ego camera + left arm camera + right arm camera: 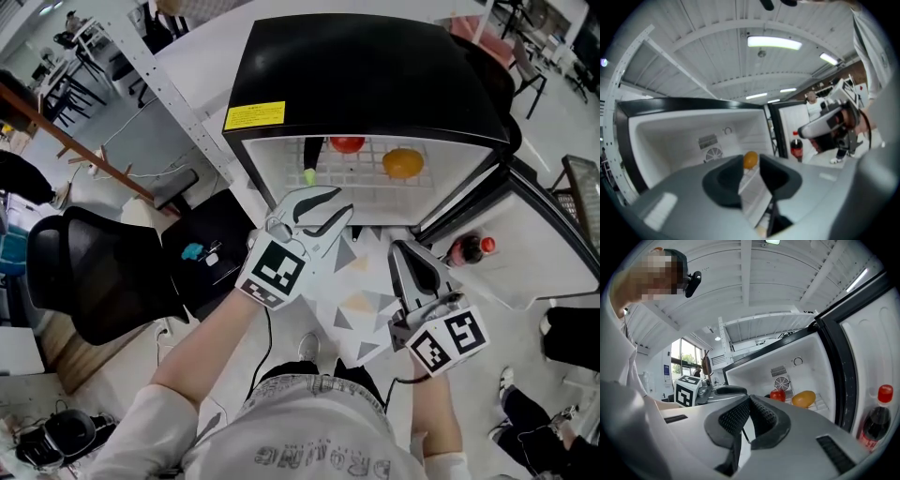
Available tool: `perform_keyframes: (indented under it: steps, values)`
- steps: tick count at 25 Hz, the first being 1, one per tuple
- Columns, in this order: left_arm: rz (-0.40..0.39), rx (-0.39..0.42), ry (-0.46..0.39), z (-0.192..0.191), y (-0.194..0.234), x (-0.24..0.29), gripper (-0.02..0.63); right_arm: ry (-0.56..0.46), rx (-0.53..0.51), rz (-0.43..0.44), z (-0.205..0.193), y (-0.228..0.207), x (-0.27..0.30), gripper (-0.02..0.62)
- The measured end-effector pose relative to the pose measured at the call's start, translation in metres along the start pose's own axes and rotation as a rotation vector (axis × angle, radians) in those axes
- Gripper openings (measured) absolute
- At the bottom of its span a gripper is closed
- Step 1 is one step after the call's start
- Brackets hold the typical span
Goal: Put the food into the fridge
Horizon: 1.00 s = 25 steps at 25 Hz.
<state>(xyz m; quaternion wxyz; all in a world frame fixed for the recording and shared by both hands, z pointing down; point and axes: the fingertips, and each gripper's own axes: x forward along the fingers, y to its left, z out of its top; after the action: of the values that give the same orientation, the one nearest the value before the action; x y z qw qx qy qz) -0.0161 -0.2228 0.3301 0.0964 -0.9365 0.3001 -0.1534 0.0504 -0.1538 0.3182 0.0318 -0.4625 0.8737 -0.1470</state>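
A black mini fridge (366, 75) stands open in front of me. On its wire shelf (361, 178) lie a red tomato (347, 143), an orange fruit (403, 163) and a small green item (309, 175). My left gripper (323, 208) hovers just before the shelf's front edge; its jaws stand a little apart with nothing between them. In the left gripper view the orange fruit (750, 160) shows beyond the left gripper (751, 176). My right gripper (403, 248) hangs lower at the right, shut and empty. The right gripper (750, 401) faces the tomato (777, 395) and the orange fruit (804, 399).
The fridge door (534, 244) is swung open to the right and holds a cola bottle (469, 249). A black office chair (103, 272) stands at the left, a white perforated post (169, 84) beside the fridge. The person's legs and a patterned floor mat (361, 309) are below.
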Motion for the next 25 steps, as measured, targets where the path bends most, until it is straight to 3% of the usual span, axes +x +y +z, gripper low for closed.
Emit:
perform_keyframes:
  steps: [13,25]
  values:
    - [0.016,-0.081,-0.058,-0.002,0.003,-0.039,0.055,0.009,-0.048,0.003,0.003,0.022,0.009,0.002]
    - [0.018,-0.129,-0.053,-0.014,-0.003,-0.059,0.009,0.029,-0.062,0.015,-0.003,0.032,0.009,0.002]
